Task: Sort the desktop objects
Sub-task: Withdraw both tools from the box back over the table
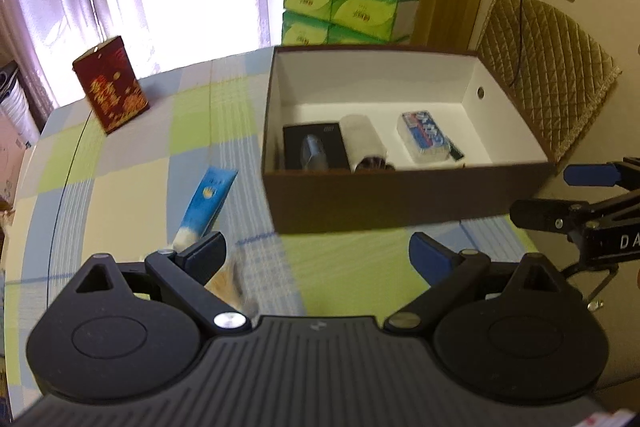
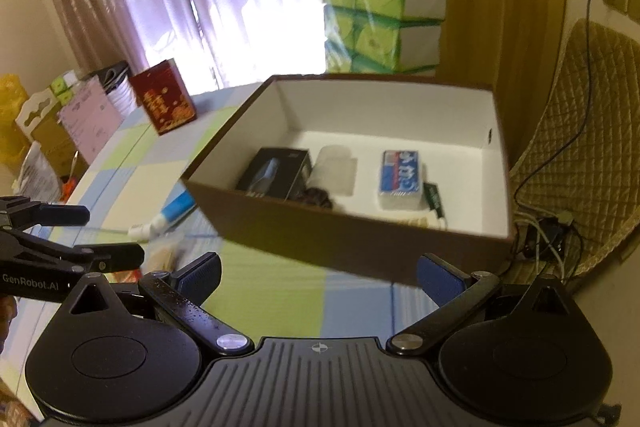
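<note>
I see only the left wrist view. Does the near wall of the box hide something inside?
Observer: Yes. A small pale item lies near that wall of the box, before the blue packet.
Operator: What stands past the red box?
Observer: A pink box, to its left.
Operator: Where does the wall cable end?
Observer: In a tangle of cables low beside the chair.

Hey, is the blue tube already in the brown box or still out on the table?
Out. The blue tube lies on the checked tablecloth, just left of the brown box, outside its wall.
</note>
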A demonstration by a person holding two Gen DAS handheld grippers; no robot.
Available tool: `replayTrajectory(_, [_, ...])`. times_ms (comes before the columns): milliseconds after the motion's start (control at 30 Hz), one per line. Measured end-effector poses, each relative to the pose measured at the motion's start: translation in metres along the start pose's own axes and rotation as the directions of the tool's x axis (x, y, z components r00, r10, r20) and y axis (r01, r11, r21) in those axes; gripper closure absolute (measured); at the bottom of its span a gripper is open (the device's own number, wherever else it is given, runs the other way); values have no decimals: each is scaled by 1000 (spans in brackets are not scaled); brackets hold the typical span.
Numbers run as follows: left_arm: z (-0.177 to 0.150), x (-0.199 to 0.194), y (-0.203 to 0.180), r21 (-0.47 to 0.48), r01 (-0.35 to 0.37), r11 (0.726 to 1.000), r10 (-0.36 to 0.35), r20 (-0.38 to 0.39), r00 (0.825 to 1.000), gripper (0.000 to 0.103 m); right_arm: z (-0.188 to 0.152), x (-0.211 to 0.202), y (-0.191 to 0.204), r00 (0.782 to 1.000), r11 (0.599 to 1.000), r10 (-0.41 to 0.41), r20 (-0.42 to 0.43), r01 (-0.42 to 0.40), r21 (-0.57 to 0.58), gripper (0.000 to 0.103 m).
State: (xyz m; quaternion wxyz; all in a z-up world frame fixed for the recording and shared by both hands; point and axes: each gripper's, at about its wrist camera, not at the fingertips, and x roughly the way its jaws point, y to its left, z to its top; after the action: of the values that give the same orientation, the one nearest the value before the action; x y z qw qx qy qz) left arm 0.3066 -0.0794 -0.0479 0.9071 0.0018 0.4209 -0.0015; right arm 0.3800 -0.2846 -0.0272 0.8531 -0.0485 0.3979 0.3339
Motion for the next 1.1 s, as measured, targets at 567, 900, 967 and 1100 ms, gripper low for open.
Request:
replayTrajectory(567, [-84, -15, 62, -122, -88, 989, 72, -131, 989, 10, -41, 32, 52, 990, 996, 90, -105, -90, -2, 2])
replayTrajectory(900, [-103, -15, 102, -193, -162, 968, 132, -160, 978, 14, -56, 70, 87, 973, 988, 147, -178, -152, -16, 2])
replayTrajectory(967, [-105, -14, 108, -198, -168, 966, 137, -161, 977, 14, -58, 76, 92, 970, 987, 152, -189, -158, -16, 2])
replayTrajectory(1100, [-109, -8, 118, -214, -171, 962, 135, -173, 976, 19, -57, 88, 101, 970, 986, 154, -189, -162, -29, 2])
